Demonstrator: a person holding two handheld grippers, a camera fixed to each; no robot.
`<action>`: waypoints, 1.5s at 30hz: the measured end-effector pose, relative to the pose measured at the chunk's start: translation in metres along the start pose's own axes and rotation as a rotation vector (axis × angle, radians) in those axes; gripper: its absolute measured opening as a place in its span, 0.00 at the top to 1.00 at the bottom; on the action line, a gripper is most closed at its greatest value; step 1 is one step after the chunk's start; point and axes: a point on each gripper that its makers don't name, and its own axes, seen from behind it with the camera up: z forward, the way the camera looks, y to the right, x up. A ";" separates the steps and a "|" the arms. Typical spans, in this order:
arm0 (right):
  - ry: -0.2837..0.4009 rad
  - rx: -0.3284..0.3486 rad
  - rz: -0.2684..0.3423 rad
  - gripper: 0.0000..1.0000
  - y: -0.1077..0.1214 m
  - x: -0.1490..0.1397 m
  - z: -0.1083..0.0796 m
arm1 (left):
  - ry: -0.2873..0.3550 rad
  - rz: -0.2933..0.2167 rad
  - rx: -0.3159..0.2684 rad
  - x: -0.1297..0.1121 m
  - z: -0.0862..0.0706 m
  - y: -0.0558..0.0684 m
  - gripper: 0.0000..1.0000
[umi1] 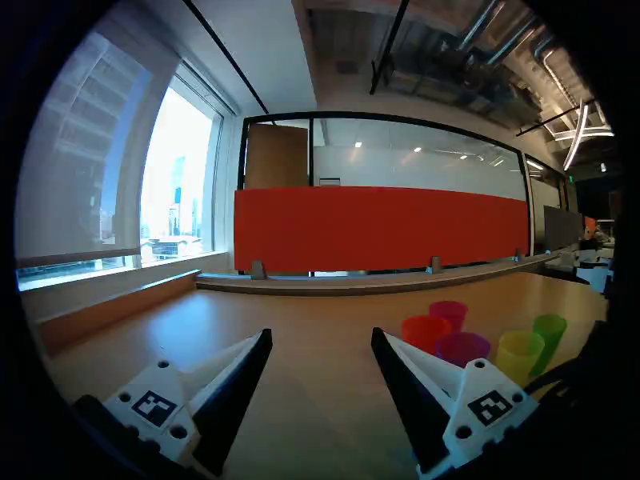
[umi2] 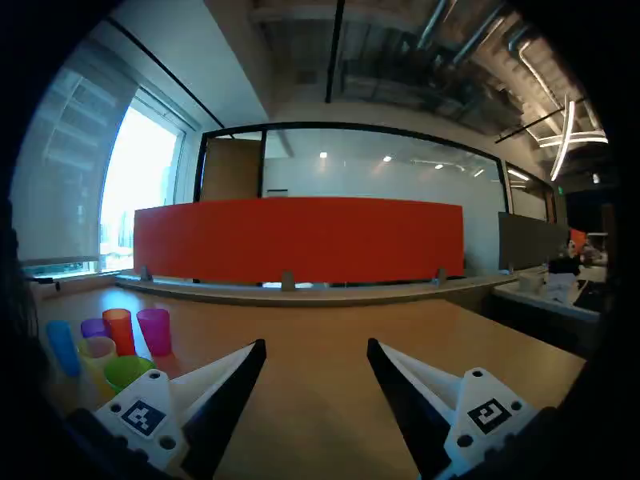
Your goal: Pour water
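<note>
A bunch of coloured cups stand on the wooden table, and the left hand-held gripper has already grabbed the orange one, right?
Not quite. In the left gripper view the left hand-held gripper is open and holds nothing; the orange cup stands untouched beyond its right finger. The coloured cups do stand on the wooden table.

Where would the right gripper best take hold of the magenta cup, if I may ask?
Probably mid-wall, coming from its right in the right gripper view: the magenta cup stands upright, with the orange cup close at its left, right side free.
</note>
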 end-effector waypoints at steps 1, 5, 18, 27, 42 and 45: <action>0.000 0.000 0.000 0.02 0.000 0.000 0.000 | 0.000 0.000 0.000 0.000 0.000 0.000 0.08; -0.001 0.000 0.001 0.02 0.000 0.000 0.000 | 0.000 0.000 0.000 0.000 0.000 0.000 0.08; -0.001 0.000 0.001 0.01 0.000 0.000 0.001 | 0.000 0.000 0.000 0.000 0.001 0.000 0.08; -0.001 0.000 0.001 0.01 0.001 0.000 0.001 | 0.000 0.000 0.000 0.000 0.001 0.000 0.08; -0.001 0.000 0.001 0.01 0.000 0.000 0.000 | 0.000 0.000 0.000 0.000 0.002 0.000 0.08; -0.001 0.000 0.001 0.00 0.000 0.000 0.001 | 0.000 0.000 0.000 0.000 0.002 0.000 0.08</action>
